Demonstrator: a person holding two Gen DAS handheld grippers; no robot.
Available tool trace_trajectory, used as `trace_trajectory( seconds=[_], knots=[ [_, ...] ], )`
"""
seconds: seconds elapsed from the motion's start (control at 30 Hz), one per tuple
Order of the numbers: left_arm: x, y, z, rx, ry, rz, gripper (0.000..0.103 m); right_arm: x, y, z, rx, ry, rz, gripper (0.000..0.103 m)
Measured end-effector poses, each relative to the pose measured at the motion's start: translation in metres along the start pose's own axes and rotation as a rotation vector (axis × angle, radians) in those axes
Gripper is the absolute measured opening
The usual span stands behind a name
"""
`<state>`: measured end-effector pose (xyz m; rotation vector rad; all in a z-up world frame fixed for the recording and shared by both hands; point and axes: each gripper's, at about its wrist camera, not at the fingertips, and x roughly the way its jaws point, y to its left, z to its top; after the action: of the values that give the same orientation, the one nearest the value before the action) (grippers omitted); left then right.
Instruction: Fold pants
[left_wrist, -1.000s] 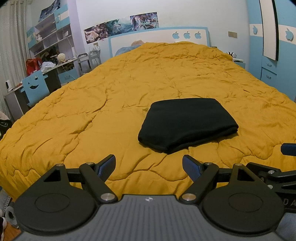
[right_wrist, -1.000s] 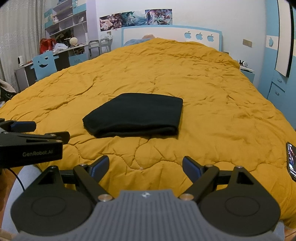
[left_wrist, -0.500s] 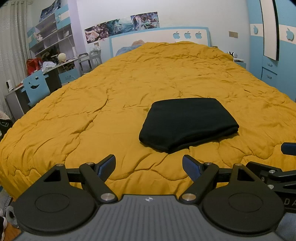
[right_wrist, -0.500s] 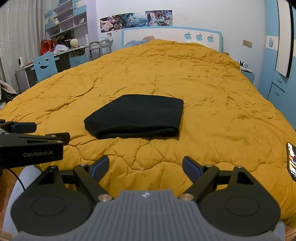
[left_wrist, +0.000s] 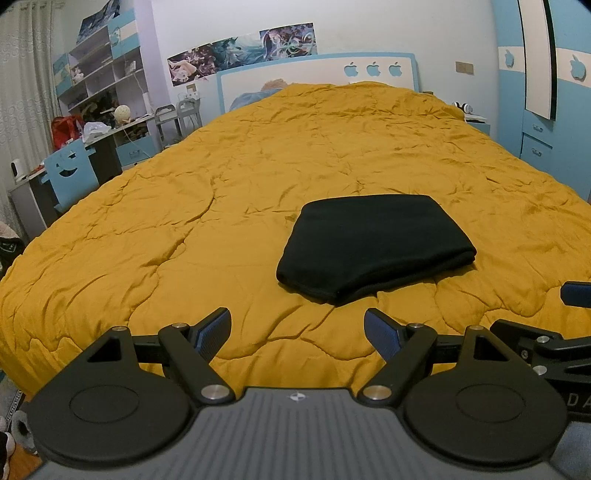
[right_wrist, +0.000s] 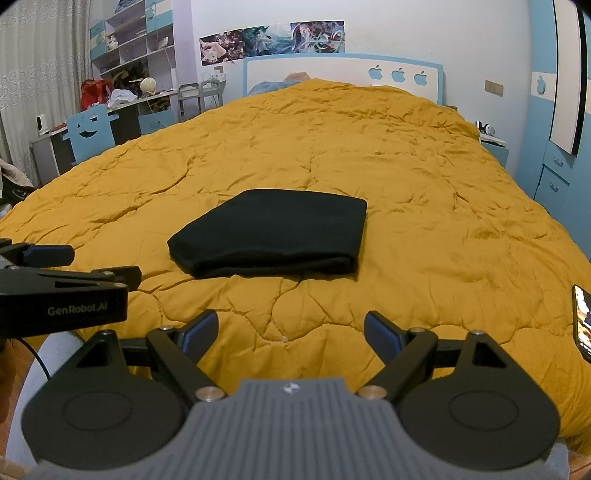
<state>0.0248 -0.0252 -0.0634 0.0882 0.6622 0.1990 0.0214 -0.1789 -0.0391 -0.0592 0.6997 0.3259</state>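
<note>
The black pants (left_wrist: 373, 243) lie folded into a compact rectangle on the orange quilt (left_wrist: 258, 177), right of centre in the left wrist view. In the right wrist view the same folded pants (right_wrist: 273, 232) sit slightly left of centre. My left gripper (left_wrist: 297, 330) hangs open over the quilt's near edge, well short of the pants, with nothing between its fingers. My right gripper (right_wrist: 291, 332) is likewise open and holds nothing, back from the pants. The left gripper's body (right_wrist: 62, 291) shows at the left edge of the right wrist view.
A phone (right_wrist: 583, 321) lies on the quilt at the right edge. A desk with a blue chair (left_wrist: 70, 173) and shelves stands to the left of the bed. Blue wardrobe drawers (left_wrist: 535, 140) stand to the right, a headboard (left_wrist: 317, 77) at the far end.
Both grippers have stayed almost still and open; the views shift only very slightly. The pants have not moved.
</note>
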Motion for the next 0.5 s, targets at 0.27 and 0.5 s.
trace_trajectory(
  seconds=[0.27, 0.5],
  knots=[
    [-0.0001, 0.0015, 0.0008, -0.002, 0.0, 0.0, 0.096, 0.0003, 0.0, 0.0016, -0.001, -0.005, 0.001, 0.082],
    [0.0009, 0.0017, 0.0011, -0.002, 0.008, -0.004, 0.096, 0.0001, 0.0001, 0.0019, 0.002, -0.009, -0.001, 0.082]
  ],
)
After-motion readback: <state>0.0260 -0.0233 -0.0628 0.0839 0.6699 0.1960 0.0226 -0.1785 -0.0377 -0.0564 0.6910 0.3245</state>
